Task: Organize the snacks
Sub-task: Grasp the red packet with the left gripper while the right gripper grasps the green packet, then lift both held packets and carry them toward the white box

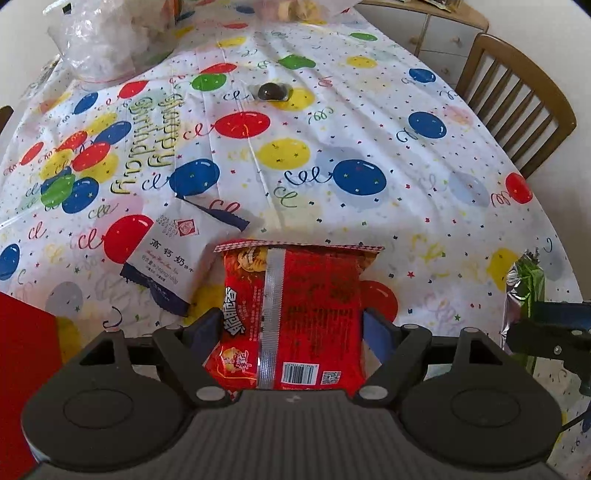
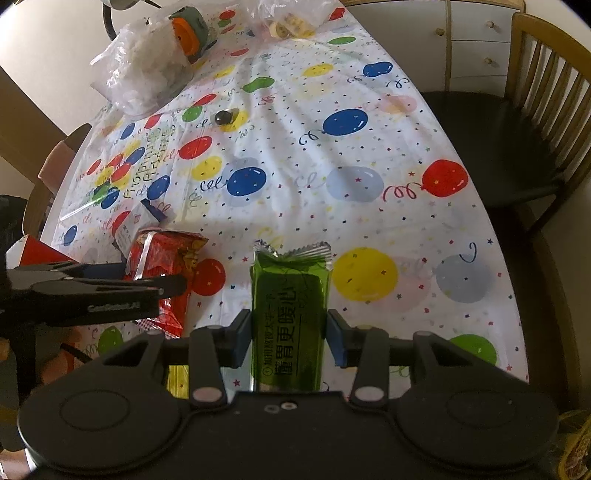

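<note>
My left gripper (image 1: 291,328) is shut on a red snack packet (image 1: 295,314), held above the table; the packet also shows in the right wrist view (image 2: 162,266), with the left gripper's arm (image 2: 85,291) in front of it. My right gripper (image 2: 288,332) is shut on a green foil snack packet (image 2: 290,314), whose tip shows at the right edge of the left wrist view (image 1: 528,284). A white and navy snack packet (image 1: 166,254) lies flat on the balloon tablecloth (image 1: 332,122) just left of the red packet. A small dark round candy (image 1: 271,91) lies farther back.
A red box (image 1: 26,369) sits at the near left. Clear plastic bags (image 1: 107,44) with snacks lie at the far left and far end. An orange and grey object (image 2: 190,33) rests on one bag. A wooden chair (image 1: 517,107) and a white cabinet (image 1: 439,33) stand at the right.
</note>
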The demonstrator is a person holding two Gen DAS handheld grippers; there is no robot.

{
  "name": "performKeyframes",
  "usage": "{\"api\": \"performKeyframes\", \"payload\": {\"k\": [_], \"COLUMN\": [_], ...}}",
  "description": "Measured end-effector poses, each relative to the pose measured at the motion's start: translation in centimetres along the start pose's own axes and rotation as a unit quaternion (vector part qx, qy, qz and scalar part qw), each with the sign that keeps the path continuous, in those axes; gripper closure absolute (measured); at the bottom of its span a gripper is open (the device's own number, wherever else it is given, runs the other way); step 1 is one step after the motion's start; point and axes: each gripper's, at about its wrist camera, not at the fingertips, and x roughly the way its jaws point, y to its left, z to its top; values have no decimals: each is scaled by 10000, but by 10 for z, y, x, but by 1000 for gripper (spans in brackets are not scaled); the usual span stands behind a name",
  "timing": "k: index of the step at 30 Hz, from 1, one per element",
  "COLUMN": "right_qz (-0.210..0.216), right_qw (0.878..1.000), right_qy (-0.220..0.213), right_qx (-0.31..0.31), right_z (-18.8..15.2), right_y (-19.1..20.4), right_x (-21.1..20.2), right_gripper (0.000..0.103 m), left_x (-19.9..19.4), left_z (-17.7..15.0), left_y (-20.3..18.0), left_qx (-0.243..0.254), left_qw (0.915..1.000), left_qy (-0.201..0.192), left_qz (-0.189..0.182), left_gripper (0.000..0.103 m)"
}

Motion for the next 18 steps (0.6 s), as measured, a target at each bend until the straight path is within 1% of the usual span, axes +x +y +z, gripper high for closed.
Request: {"api": "performKeyframes", "payload": {"k": [3,4,11,18], "right_qz": [-4,-8,-56,-47], "right_qw": [10000,10000,10000,9999], "right_qy": [2,4,-7,-93], "right_qx": [-3,-2,-4,-33], "right_z": [0,0,-1,-7], "right_y": [1,1,4,12], "right_x": [0,0,-3,-17], "right_gripper": [62,62,62,62], "left_x": [1,1,-8,-45], "left_z": [0,0,-7,-24], "left_y": [3,3,8,14], "left_qx": [-105,-117,-244,-324], "left_qw": [9999,9999,9997,9993], "left_qy": [26,10,-2,-109], "left_qz": [-43,-46,-85,-171], "left_gripper": [29,30,31,31]}}
